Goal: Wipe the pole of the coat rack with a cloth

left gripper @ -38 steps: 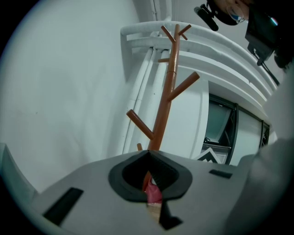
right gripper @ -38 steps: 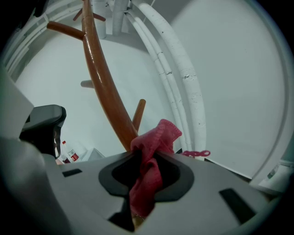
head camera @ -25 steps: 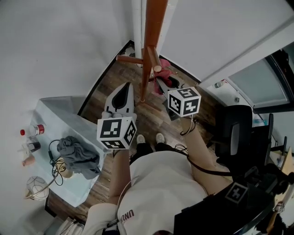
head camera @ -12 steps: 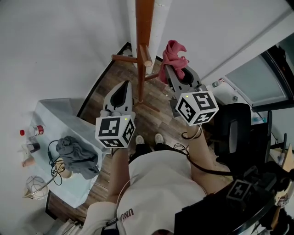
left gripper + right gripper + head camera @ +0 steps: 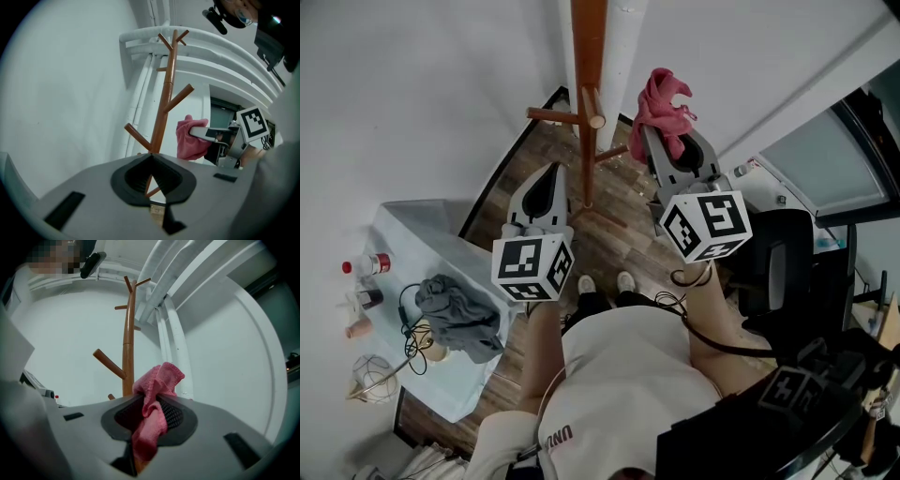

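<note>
The brown wooden coat rack pole (image 5: 588,94) stands in the room's corner, with short pegs branching off it. My right gripper (image 5: 673,141) is shut on a pink cloth (image 5: 664,98) and holds it just right of the pole, apart from it. In the right gripper view the cloth (image 5: 157,390) bunches out between the jaws, with the pole (image 5: 128,343) behind and to the left. My left gripper (image 5: 551,173) is shut and empty, left of the pole's lower part. The left gripper view shows the pole (image 5: 165,103) straight ahead and the cloth (image 5: 190,140) to its right.
A table with a pale cover (image 5: 403,234) stands at the left, with a grey garment (image 5: 459,319), cables and small bottles (image 5: 366,267) on it. A black chair (image 5: 787,272) is at the right. A white pipe (image 5: 619,37) runs up the corner behind the rack.
My right gripper has lifted the pink cloth from low near the rack's base to beside the pole and shifted right. The left gripper has barely moved.
</note>
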The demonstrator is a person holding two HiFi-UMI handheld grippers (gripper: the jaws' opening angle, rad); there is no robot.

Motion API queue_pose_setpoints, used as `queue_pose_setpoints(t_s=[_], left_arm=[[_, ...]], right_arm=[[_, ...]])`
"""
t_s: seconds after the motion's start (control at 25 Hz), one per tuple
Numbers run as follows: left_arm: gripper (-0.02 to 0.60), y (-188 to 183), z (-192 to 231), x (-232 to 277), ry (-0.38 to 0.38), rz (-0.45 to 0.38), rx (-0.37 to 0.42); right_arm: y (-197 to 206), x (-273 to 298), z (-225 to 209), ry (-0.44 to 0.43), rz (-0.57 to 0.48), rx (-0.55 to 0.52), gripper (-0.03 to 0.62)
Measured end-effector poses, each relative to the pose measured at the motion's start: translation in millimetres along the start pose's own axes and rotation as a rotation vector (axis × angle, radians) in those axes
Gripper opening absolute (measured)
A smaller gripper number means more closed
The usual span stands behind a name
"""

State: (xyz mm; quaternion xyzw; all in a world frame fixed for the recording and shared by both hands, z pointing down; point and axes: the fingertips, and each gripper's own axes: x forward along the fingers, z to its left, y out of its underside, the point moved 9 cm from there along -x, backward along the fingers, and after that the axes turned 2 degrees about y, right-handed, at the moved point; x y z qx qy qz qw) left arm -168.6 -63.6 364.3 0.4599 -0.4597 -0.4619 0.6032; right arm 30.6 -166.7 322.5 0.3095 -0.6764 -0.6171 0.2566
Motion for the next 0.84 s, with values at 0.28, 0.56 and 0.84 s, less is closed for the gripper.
queue_pose_setpoints(t_s=[0.28, 0.56, 0.84], left_arm=[[0.009, 0.5, -1.6, -2.5, -0.001, -0.001, -0.002], [0.009, 0.5, -1.3, -3.6, 0.000, -0.001, -0.001], [0.009, 0.7, -0.1, -4.7, -0.005, -0.001, 0.001]], right_arm=[[-0.8, -2.4, 1.6, 0.009, -0.005, 0.003, 0.087], [0.8, -3.3, 2.4, 0.006, -0.010, 0.013, 0.087], [4.1, -1.1, 2.0, -0.006, -0.007, 0.033, 0.089]])
